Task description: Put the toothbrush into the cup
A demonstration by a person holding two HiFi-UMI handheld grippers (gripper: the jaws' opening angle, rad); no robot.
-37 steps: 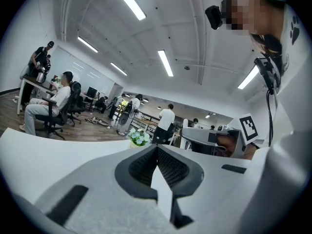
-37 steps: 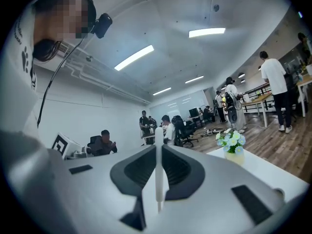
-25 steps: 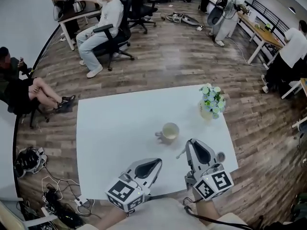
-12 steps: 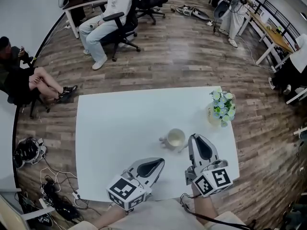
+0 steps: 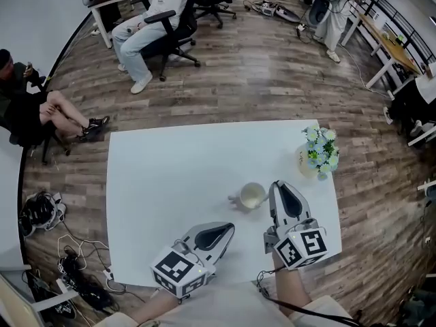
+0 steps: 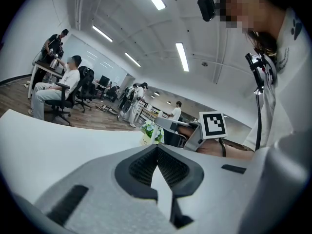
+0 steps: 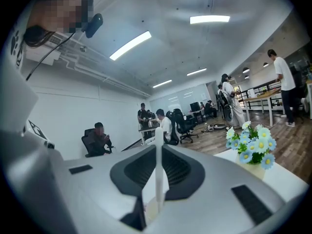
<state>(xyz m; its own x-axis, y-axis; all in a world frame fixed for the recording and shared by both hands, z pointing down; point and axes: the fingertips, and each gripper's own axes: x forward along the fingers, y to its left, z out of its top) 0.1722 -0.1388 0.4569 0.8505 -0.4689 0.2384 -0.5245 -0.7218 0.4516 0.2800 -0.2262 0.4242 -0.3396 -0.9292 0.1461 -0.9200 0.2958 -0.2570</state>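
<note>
Overhead, plus two low table (image 5: 157, 176) views

Matt grey moulded-plastic left claw (image 5: 230, 227) and right claw (image 5: 278, 184), the 2 lined with black ribbed pads (image 6: 141, 167) of rubbery look. Slim white toothbrush (image 7: 157, 174): smooth plastic, faint gloss. Round cream cup (image 5: 252, 196): glazed and shiny, like ceramic. Flat white worktop (image 5: 170, 176): smooth, matt. Brown plank floor (image 5: 259, 80): wood grain, low sheen.
</note>
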